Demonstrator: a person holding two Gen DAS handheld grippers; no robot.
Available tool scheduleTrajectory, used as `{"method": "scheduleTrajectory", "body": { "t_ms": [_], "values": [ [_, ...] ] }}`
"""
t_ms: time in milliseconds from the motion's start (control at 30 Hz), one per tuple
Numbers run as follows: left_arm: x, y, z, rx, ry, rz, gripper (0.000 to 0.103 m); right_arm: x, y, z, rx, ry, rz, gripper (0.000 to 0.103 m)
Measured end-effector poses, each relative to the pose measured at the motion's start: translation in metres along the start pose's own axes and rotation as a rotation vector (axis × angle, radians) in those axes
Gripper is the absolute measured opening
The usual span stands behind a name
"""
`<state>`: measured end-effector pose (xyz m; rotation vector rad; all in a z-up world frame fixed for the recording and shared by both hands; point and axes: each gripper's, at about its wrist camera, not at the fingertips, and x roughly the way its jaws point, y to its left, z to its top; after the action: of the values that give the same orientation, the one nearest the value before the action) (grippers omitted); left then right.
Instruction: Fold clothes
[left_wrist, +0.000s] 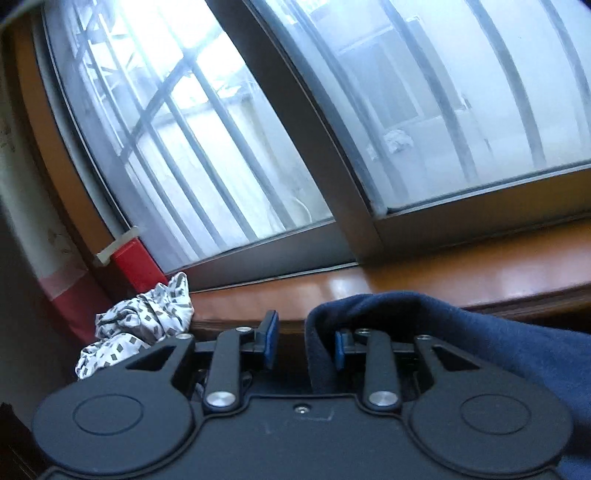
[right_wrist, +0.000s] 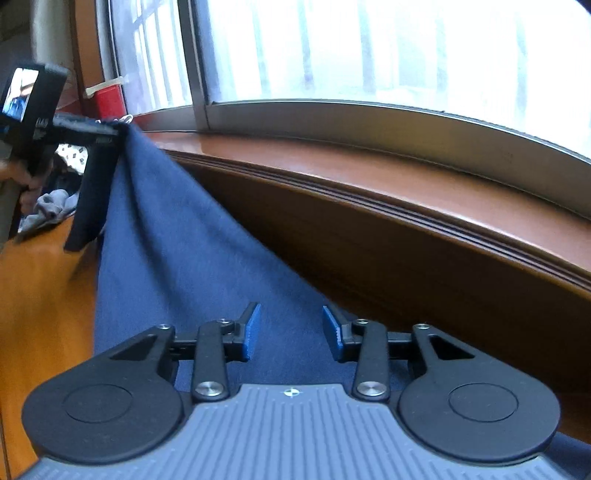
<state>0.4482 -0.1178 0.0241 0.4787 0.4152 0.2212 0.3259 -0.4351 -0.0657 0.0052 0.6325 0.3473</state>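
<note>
The dark navy blue cloth garment (right_wrist: 177, 236) stretches as 1 taut sheet from the left gripper (right_wrist: 110, 129), at upper left in the right wrist view, down to the right gripper (right_wrist: 290, 334) in the foreground. In the left wrist view a thick fold of this navy fabric (left_wrist: 424, 321) drapes over the right-hand finger of the left gripper (left_wrist: 304, 341) and hangs into the gap; the jaws stand a little apart, and whether both pads pinch the cloth I cannot tell. From the other camera the garment's top corner hangs right at that gripper's tip. The right gripper's jaws are released, its 2 blue pads (right_wrist: 251, 334) clear of the cloth, which lies spread beneath them over the orange-brown wooden tabletop (right_wrist: 40, 302). A hand (right_wrist: 26, 184) grips the left tool's handle. Behind runs a glossy brown wooden windowsill (right_wrist: 369, 177) under a grey-framed sliding window (left_wrist: 314, 129). A crumpled white patterned garment (left_wrist: 136, 325) sits in the left corner beside a red box (left_wrist: 135, 264).
</note>
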Motion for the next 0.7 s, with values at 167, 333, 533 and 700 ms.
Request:
{"method": "scheduleTrajectory", "body": {
  "t_ms": [167,333,533,700],
  "values": [
    [0.02,-0.021,-0.011,0.073,0.05,0.024,0.029,0.016,0.001,-0.005,-0.019,0.03,-0.019,0.04],
    [0.019,-0.038,-0.03,0.247,0.084,0.005,0.056,0.029,-0.002,-0.011,-0.049,0.017,-0.086,0.039],
    [-0.037,-0.026,-0.037,0.291,0.047,-0.102,0.071,0.012,0.0,-0.007,0.037,0.0,-0.169,0.04],
    [-0.078,-0.065,-0.05,0.391,-0.043,-0.254,0.084,-0.044,-0.001,-0.018,0.29,-0.09,-0.288,0.072]
  ]
}}
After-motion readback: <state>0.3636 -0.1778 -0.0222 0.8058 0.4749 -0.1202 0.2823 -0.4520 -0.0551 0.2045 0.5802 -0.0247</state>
